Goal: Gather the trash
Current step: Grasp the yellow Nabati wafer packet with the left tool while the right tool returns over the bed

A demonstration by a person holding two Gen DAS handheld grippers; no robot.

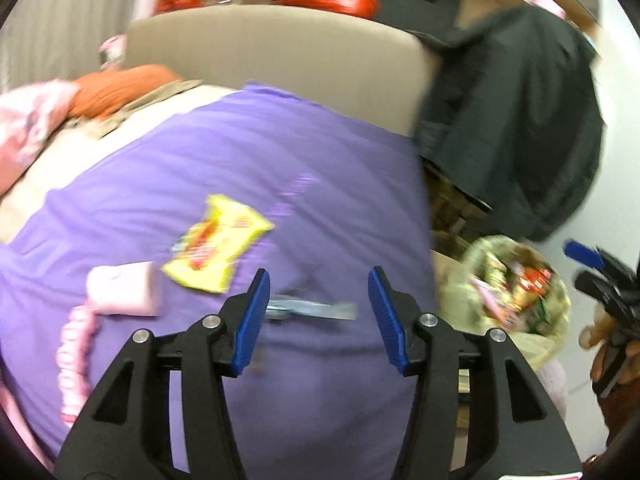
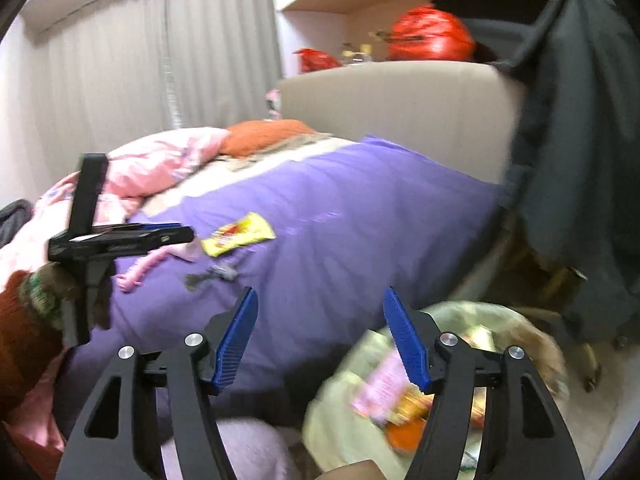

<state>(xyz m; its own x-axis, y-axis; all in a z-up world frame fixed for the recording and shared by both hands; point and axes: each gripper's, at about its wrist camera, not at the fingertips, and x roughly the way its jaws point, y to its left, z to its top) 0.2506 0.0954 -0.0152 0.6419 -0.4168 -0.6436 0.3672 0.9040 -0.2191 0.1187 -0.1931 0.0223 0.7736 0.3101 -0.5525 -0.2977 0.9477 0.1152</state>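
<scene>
While the pale green trash bag (image 1: 520,292) beside the bed already holds a heap of wrappers, you still have work left on the purple blanket (image 1: 240,168). In the left wrist view, a yellow snack wrapper (image 1: 218,246) lies flat on that blanket, and nearer to you than the wrapper sits a small grey-blue scrap (image 1: 308,308), too blurred to name with any certainty. A pink pouch (image 1: 120,290) with a coiled cord rests just beside the wrapper; it may not be trash at all. Your left gripper (image 1: 316,312) is spread wide and holds nothing, its blue pads hanging on either side of the scrap, not visibly touching it. Your right gripper (image 1: 600,276) shows at the edge of this view, beyond the bag.

In the right wrist view, the same wrapper (image 2: 238,234) and scrap (image 2: 212,274) lie in the open on the blanket (image 2: 340,220), so neither is collected yet. Your right gripper (image 2: 320,336) is likewise wide apart and empty, hovering partly over the bag (image 2: 352,412), which stands at the foot of the blanket's near edge. Your left gripper (image 2: 160,234) reaches in just beside the wrapper.
</scene>
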